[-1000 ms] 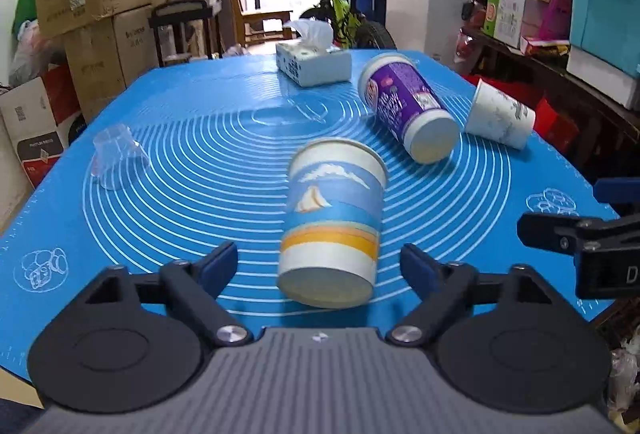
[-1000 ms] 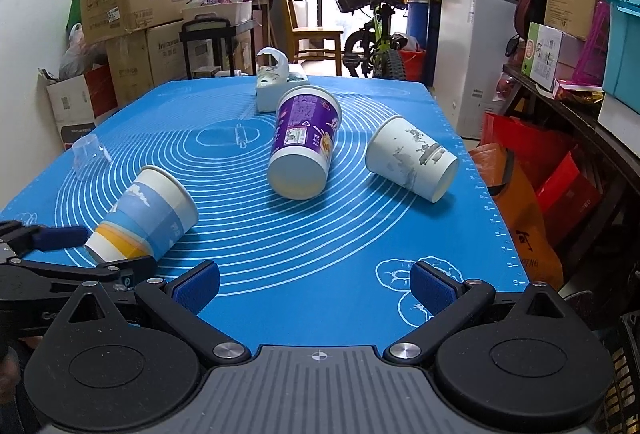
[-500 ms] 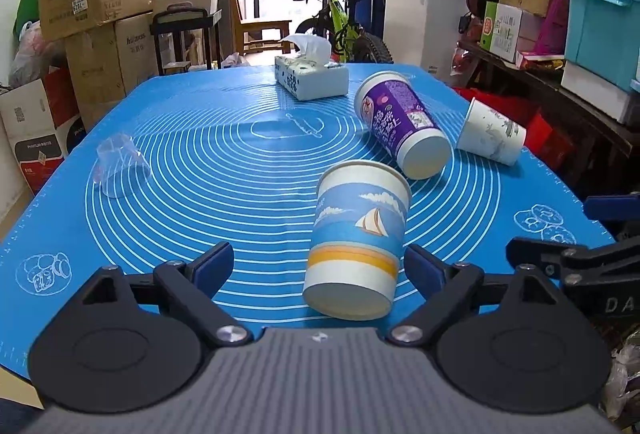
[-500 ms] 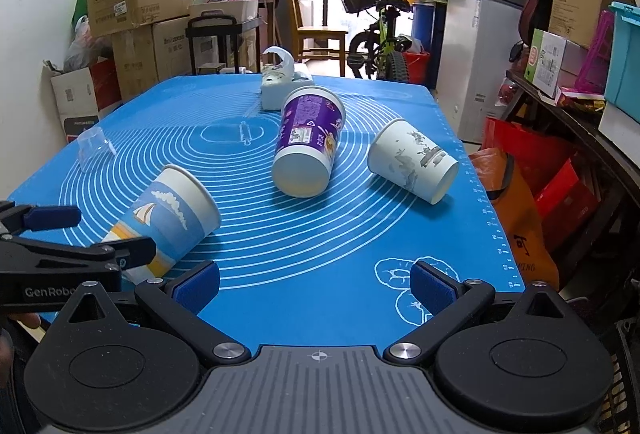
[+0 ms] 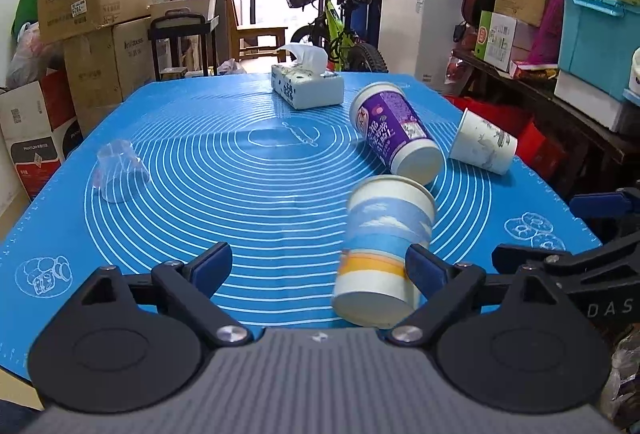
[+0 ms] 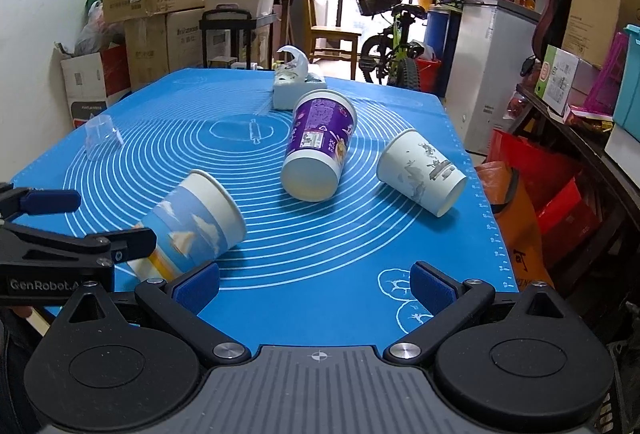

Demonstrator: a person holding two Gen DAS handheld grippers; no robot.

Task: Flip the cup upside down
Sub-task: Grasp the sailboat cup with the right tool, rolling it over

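Observation:
A blue sailboat paper cup [image 5: 384, 250] lies on its side on the blue mat [image 5: 256, 170], base toward me, blurred. My left gripper [image 5: 320, 266] is open; its right finger is against the cup's side, the left finger apart. In the right wrist view the same cup [image 6: 192, 226] lies at the near left beside the left gripper [image 6: 80, 222]. A purple cup [image 6: 316, 150] and a white printed cup [image 6: 420, 170] lie on their sides mid-table. My right gripper [image 6: 316, 286] is open and empty over the mat's near edge.
A clear plastic cup [image 5: 118, 170] sits at the mat's left. A tissue box [image 5: 306, 86] stands at the far side. Cardboard boxes, a bicycle, a white cabinet and shelves with bins surround the table. The right gripper shows at the right edge [image 5: 580, 254].
The sailboat cup has shifted right in the left wrist view, from centred between the fingers to against the right finger. The right gripper view has moved slightly left.

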